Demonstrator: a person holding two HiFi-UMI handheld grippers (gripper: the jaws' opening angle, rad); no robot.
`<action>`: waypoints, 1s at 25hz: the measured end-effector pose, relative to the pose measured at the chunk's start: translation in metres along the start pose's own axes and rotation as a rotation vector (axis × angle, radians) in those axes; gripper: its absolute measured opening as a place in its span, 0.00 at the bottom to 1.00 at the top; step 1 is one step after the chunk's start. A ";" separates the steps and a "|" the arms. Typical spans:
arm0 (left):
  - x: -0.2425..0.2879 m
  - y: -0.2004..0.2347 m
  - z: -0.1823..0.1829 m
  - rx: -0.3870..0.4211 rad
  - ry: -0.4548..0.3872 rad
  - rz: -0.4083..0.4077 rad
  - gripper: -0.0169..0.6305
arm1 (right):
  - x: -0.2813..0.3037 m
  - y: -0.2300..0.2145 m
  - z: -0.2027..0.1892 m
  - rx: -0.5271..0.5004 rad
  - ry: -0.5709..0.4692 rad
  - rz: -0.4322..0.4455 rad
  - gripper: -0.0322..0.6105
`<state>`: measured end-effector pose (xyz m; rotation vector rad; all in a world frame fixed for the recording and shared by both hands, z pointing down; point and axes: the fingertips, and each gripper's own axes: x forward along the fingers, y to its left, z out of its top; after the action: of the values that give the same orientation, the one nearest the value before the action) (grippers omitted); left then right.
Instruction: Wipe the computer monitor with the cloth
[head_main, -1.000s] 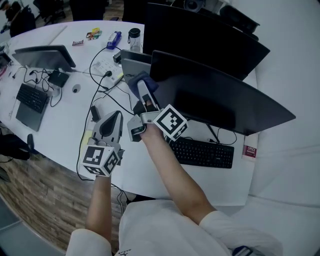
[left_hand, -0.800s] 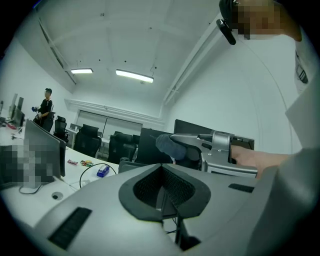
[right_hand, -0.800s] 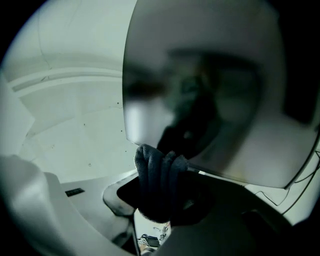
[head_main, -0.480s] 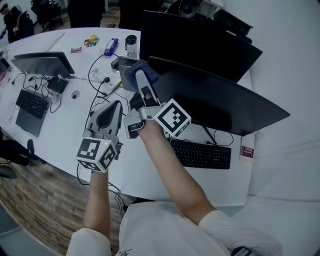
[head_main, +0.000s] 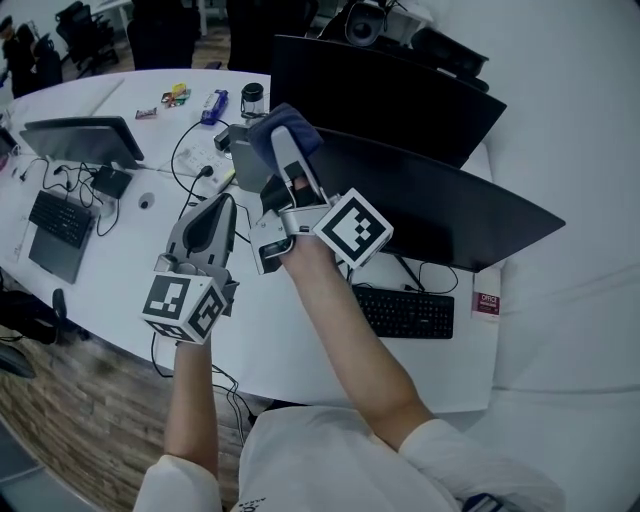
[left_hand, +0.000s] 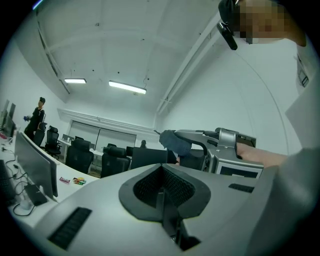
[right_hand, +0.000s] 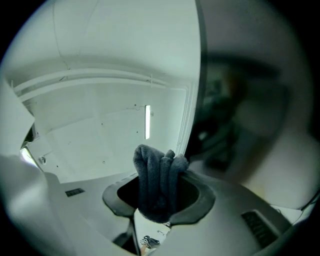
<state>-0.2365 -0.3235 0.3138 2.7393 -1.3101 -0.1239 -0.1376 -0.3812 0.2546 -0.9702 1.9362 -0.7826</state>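
Note:
My right gripper (head_main: 285, 140) is raised at the upper left corner of the near black monitor (head_main: 440, 205), shut on a folded dark blue cloth (head_main: 283, 128). In the right gripper view the cloth (right_hand: 157, 182) bulges up between the jaws, with the monitor's dark screen (right_hand: 250, 90) filling the right side. My left gripper (head_main: 212, 225) hangs above the desk left of the monitor, jaws shut with nothing between them. From the left gripper view, the right gripper (left_hand: 172, 142) and its cloth (left_hand: 175, 142) show ahead.
A second black monitor (head_main: 380, 90) stands behind the first. A black keyboard (head_main: 405, 312) lies below the near monitor. On the white desk (head_main: 120, 250) are a laptop (head_main: 75, 140), cables, a power strip (head_main: 205, 160), a jar (head_main: 252, 98) and small items. Office chairs stand far left.
My right gripper has lifted the cloth up and away along the monitor's left edge toward its top corner. The left gripper has drifted slightly up and left.

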 end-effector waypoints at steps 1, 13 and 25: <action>0.000 -0.001 0.003 0.002 -0.006 -0.003 0.04 | 0.000 0.006 0.004 -0.015 0.001 0.015 0.27; 0.009 -0.020 0.015 -0.003 -0.045 -0.048 0.04 | 0.000 0.019 0.056 -0.750 0.109 -0.212 0.27; 0.008 -0.026 0.009 -0.012 -0.038 -0.058 0.04 | 0.010 0.004 0.037 -1.035 0.260 -0.311 0.27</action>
<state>-0.2121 -0.3141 0.3009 2.7793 -1.2353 -0.1890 -0.1105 -0.3940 0.2301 -1.8713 2.4826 0.0181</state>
